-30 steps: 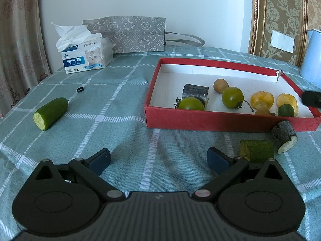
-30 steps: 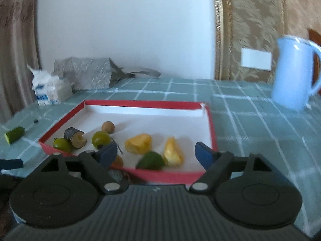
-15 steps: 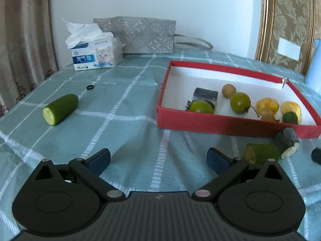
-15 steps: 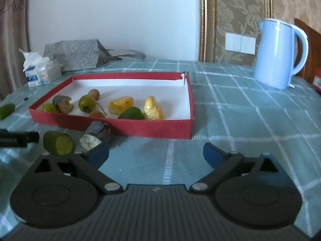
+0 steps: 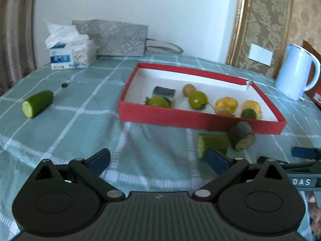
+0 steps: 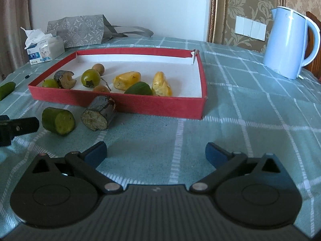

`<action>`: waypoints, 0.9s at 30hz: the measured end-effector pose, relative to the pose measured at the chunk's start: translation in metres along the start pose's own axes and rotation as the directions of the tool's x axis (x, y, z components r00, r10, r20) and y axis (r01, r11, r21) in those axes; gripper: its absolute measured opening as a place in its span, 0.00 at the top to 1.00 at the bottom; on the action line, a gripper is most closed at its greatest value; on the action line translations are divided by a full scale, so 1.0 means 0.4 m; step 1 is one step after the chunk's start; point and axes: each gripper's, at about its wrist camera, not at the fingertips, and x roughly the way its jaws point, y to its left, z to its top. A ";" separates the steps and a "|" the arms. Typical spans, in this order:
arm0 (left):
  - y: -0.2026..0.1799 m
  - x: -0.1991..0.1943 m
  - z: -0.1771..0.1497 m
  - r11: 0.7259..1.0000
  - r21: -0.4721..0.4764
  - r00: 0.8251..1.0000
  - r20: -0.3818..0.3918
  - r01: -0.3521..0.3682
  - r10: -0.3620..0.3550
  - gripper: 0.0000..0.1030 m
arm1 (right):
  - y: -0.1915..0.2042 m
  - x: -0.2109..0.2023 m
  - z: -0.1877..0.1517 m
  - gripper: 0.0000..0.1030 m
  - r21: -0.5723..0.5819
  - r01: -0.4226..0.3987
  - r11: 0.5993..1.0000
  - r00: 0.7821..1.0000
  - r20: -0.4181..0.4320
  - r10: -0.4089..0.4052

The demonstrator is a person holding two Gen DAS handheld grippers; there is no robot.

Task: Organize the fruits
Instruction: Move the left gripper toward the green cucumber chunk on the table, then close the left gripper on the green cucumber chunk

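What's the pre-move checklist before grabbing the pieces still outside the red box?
1. Right gripper open, nothing between its fingers: ok.
2. Left gripper open, empty: ok.
3. Dark cut piece outside the red box, against its front wall: not ok.
4. Green cut piece on the cloth beside it: not ok.
5. Cucumber piece far left, apart from the box: not ok.
6. Free space in box: ok.

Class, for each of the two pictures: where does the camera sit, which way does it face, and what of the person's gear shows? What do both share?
Left wrist: on the left hand-held gripper, facing the red tray; the right hand-held gripper's tip at right.
Right wrist: on the right hand-held gripper, open and empty, facing the tray's near right; the left one's tip at left.
Shared: tray, cut green piece, kettle.
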 end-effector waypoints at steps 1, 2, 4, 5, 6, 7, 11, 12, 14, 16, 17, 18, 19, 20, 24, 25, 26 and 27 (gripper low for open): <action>-0.003 -0.003 0.002 1.000 0.005 1.000 0.007 0.003 -0.003 0.00 | 0.000 0.000 0.000 0.00 0.000 0.000 1.000 1.000 0.000 0.000; -0.009 -0.007 0.006 1.000 0.008 1.000 0.015 0.013 -0.013 0.00 | 0.000 0.000 0.000 0.00 0.000 0.000 1.000 1.000 0.000 0.000; -0.024 -0.012 0.014 0.999 0.017 0.999 0.022 0.038 -0.038 0.00 | 0.000 0.000 0.000 0.00 0.000 0.000 1.000 1.000 0.000 0.000; -0.030 -0.011 0.018 0.999 0.026 0.999 0.022 0.045 -0.046 0.00 | 0.000 0.000 0.000 0.00 0.000 0.000 1.000 1.000 0.000 0.000; -0.041 -0.008 0.022 0.998 0.041 0.999 0.022 0.046 -0.047 0.00 | 0.000 0.000 0.000 0.00 0.000 0.000 1.000 1.000 0.000 0.000; -0.052 -0.003 0.025 0.998 0.055 0.999 0.020 0.043 -0.044 0.00 | 0.000 0.000 0.000 0.00 0.000 0.000 1.000 1.000 0.000 0.000; -0.093 0.024 0.027 0.992 0.124 0.999 0.001 0.034 -0.034 0.00 | 0.000 0.000 0.000 0.00 0.000 0.000 1.000 1.000 0.000 0.000; -0.100 0.031 0.026 0.991 0.134 1.000 -0.004 0.030 -0.029 0.00 | 0.000 0.000 0.000 0.00 0.000 0.000 1.000 1.000 0.000 0.000; -0.101 0.042 0.026 0.991 0.130 1.000 -0.014 0.029 -0.028 0.00 | 0.000 0.001 0.000 0.00 -0.001 0.000 1.000 1.000 0.000 0.000; -0.094 0.052 0.027 0.993 0.113 0.999 -0.033 0.033 -0.029 0.00 | 0.000 0.001 0.000 0.00 -0.001 0.000 1.000 1.000 0.000 0.000; -0.090 0.058 0.026 0.994 0.102 0.999 -0.043 0.033 -0.029 0.00 | 0.000 0.000 0.000 0.00 -0.001 0.000 1.000 1.000 0.000 0.000; -0.086 0.065 0.025 0.995 0.092 0.998 -0.052 0.033 -0.028 0.00 | 0.000 0.000 0.000 0.00 -0.001 0.000 1.000 1.000 0.000 0.000; -0.082 0.072 0.025 0.996 0.084 0.998 -0.062 0.031 -0.026 0.00 | 0.000 0.000 0.000 0.00 -0.001 0.000 1.000 1.000 0.000 0.000; -0.078 0.078 0.025 0.997 0.077 0.997 -0.069 0.028 -0.023 0.00 | 0.001 0.000 0.000 0.00 -0.001 0.000 1.000 1.000 0.000 0.000; -0.085 0.088 0.026 0.996 0.094 0.998 -0.065 0.007 -0.001 0.00 | 0.001 0.000 -0.001 0.00 -0.001 0.000 1.000 1.000 0.000 0.000; -0.089 0.091 0.027 0.995 0.103 0.998 -0.065 0.001 0.006 0.00 | 0.001 0.000 0.000 0.00 -0.001 0.000 1.000 1.000 0.000 0.000; -0.095 0.094 0.027 0.993 0.116 0.998 -0.062 -0.006 0.013 0.00 | 0.001 0.000 0.000 0.00 -0.001 0.000 1.000 1.000 0.000 0.000; -0.100 0.097 0.027 0.992 0.126 0.998 -0.060 -0.012 0.019 0.00 | 0.001 0.000 0.000 0.00 -0.001 -0.001 1.000 1.000 0.000 0.001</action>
